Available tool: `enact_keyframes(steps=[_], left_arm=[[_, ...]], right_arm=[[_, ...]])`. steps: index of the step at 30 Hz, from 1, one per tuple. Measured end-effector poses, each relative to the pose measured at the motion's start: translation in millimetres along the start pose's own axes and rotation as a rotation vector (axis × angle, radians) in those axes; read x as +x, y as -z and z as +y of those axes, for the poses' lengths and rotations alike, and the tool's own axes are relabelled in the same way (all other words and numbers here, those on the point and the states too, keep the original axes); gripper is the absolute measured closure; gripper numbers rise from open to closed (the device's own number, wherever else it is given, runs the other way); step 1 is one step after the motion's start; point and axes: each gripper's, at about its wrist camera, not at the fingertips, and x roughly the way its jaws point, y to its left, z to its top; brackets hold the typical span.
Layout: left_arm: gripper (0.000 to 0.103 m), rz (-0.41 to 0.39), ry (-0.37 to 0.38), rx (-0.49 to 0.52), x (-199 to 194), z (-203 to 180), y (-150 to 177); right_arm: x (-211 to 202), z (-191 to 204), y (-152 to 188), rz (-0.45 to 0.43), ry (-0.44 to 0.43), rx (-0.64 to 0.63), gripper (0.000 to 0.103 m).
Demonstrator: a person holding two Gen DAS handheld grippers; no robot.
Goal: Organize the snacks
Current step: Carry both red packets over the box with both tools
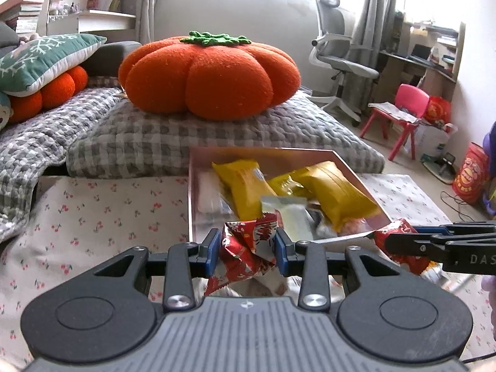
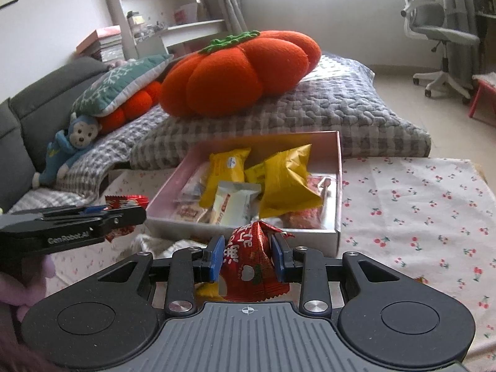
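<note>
Packets (image 1: 248,248) (image 2: 251,263) clamped in both grippers hide the box's (image 2: 241,235) near rim.

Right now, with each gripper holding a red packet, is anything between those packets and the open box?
Nothing visible blocks either. The left gripper and right gripper each clamp a red packet just short of the box's near wall. The box is lidless, though yellow packets already crowd it.
</note>
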Motion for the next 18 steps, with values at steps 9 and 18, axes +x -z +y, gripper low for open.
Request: enact_keyframes(steps=[9, 18], left_arm=[[0.070, 0.005, -0.027, 0.002, 26.3, 9.5, -8.7], [0.070, 0.025, -0.046, 0.016, 43.5, 15.2, -9.6]], right_arm=[[34.4, 9.7, -22.1, -0.005, -0.006, 0.023, 0.072], [66.3, 16.3, -32.7, 0.002, 0.011, 0.033, 0.072]])
